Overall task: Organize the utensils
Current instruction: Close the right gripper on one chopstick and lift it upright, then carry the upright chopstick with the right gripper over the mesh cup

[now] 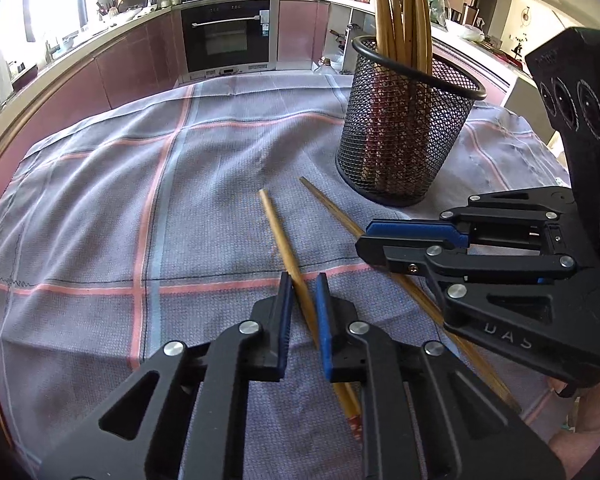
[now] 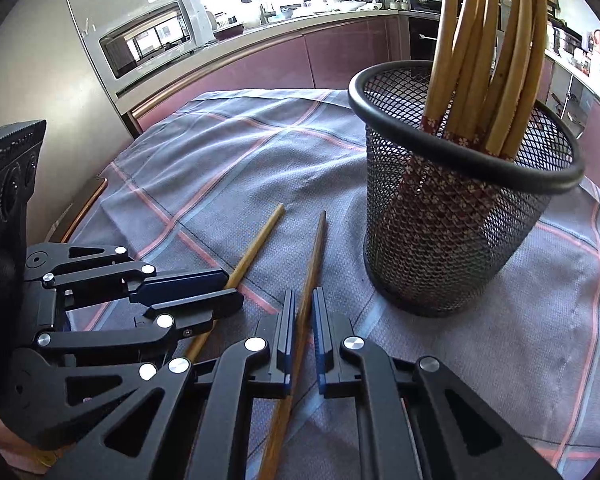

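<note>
Now your two loose chopsticks lie on the checked cloth (image 1: 100, 200) beside the mesh cup (image 1: 404, 140), which holds a bundle of upright chopsticks (image 2: 480, 60) (red patterned ends down). Your left gripper (image 1: 304, 300) pinches the left chopstick (image 1: 278, 232); your right gripper (image 2: 302, 312) pinches the right chopstick (image 2: 318, 248).

chopsticks (image 1: 278, 232) (image 2: 318, 248): two, wooden, flat on cloth | rest upright in mesh cup (image 1: 404, 136)
</note>
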### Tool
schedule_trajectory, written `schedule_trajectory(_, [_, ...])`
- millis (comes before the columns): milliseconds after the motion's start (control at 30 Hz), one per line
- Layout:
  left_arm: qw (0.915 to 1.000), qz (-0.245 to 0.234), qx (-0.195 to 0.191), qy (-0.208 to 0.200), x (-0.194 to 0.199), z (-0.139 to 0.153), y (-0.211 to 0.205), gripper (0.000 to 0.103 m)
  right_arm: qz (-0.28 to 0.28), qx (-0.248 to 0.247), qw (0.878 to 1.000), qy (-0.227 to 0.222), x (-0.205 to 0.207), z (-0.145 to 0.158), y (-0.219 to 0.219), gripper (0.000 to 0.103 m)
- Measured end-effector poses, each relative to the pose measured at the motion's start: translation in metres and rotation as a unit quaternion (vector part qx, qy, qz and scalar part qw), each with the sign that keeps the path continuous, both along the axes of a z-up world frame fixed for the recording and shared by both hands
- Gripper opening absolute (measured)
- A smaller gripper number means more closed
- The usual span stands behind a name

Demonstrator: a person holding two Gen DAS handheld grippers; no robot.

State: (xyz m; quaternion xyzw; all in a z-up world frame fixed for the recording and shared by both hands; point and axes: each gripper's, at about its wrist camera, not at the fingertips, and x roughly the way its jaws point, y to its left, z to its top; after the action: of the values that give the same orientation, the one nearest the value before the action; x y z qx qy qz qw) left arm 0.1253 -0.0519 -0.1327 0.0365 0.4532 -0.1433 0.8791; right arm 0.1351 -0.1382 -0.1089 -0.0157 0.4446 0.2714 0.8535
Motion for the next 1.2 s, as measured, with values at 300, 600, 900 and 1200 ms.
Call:
schedule_trajectory(300, [1.0,0.005,-0.003,0.0,-0.004,0.0,0.002,0.007,-0.001,0.011,1.0,-0.002,-0.007,0.003,-0.007,0.007])
schedule_trajectory(600, [0.9999,0.005,-0.009,-0.007,-0.008,0.006,0.004,0.007,0.0,0.028,1.0,-0.014,-0.017,0.011,-0.015,0.006])
schedule_trajectory(900, [0.9994,0.004,-0.025,-0.024,-0.017,0.024,0.013,0.007,0.006,0.051,0.998,-0.037,-0.032,0.029,-0.025,0.006])
schedule_trajectory(1200, [0.998,-0.002,-0.047,-0.041,-0.028,0.045,0.021,0.007,-0.002,0.077,0.995,-0.069,-0.044,0.052,-0.037,0.005])
